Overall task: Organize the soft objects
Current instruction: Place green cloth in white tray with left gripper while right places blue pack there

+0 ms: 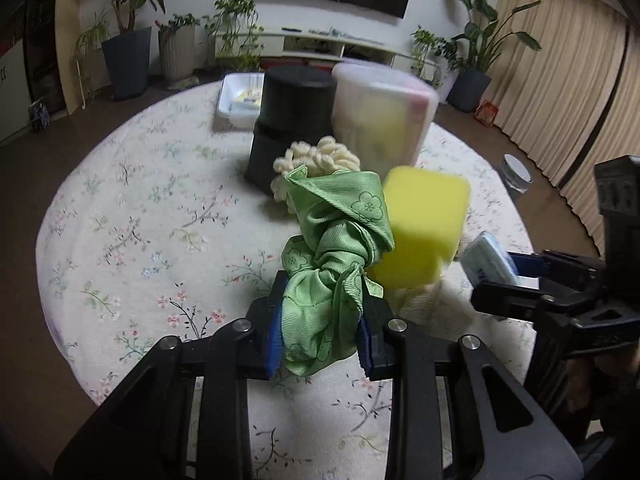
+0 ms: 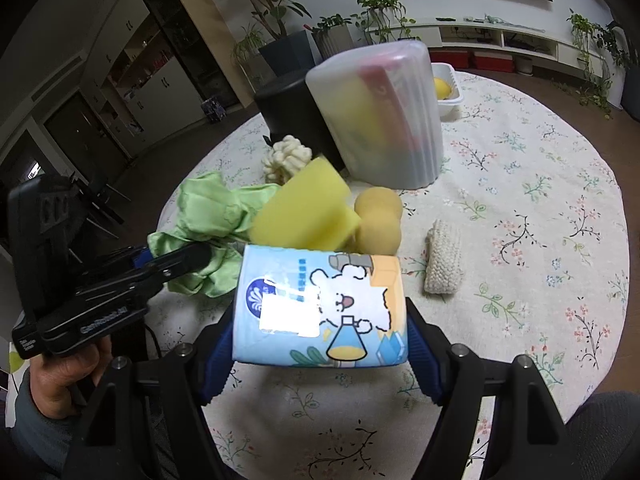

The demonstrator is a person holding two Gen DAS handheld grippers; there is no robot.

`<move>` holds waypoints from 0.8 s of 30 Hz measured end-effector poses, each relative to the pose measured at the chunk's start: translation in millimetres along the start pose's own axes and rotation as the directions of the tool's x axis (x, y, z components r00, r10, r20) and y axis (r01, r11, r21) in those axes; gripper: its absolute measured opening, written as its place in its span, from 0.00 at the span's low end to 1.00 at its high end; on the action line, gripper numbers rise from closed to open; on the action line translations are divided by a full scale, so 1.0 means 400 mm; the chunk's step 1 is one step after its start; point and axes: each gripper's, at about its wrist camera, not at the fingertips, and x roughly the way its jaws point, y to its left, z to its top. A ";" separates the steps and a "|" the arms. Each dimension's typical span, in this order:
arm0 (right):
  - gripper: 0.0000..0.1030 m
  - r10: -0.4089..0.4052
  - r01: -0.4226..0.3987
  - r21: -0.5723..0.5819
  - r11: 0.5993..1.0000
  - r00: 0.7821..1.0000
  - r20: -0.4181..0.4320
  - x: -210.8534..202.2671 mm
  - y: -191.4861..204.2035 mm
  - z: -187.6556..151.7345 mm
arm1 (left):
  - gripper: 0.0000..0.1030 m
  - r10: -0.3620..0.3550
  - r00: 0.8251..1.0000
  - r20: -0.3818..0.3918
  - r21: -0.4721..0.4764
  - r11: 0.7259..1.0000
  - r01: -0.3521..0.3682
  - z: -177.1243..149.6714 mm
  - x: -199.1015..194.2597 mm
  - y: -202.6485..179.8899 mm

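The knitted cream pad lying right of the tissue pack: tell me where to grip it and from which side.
Judging by its pose, come straight down on the knitted cream pad and close across its narrow width at mid-length. It lies flat on the tablecloth, long axis running away from the camera, both long edges free; the round sponges sit clear to its left.

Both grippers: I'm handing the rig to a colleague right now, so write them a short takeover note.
Left gripper: shut on the green cloth.
Right gripper: shut on the blue tissue pack.
A yellow sponge sits between them, blurred.
On the table: cream knit pad, two tan round sponges, cream chenille piece.
Done: the translucent bin already holds some items.
Left: stow both held items, then the loose ones.
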 end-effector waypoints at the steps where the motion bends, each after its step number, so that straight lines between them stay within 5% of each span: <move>1: 0.74 0.001 -0.001 -0.001 1.000 1.000 0.002 -0.002 0.001 0.001 | 0.26 0.003 1.000 0.000 0.003 1.000 -0.003 0.000 -0.007 0.001; 24: 0.74 -0.036 0.036 -0.029 0.999 0.999 0.013 -0.045 -0.001 -0.012 | 0.26 -0.007 1.000 0.005 -0.021 1.000 0.007 -0.037 -0.111 0.009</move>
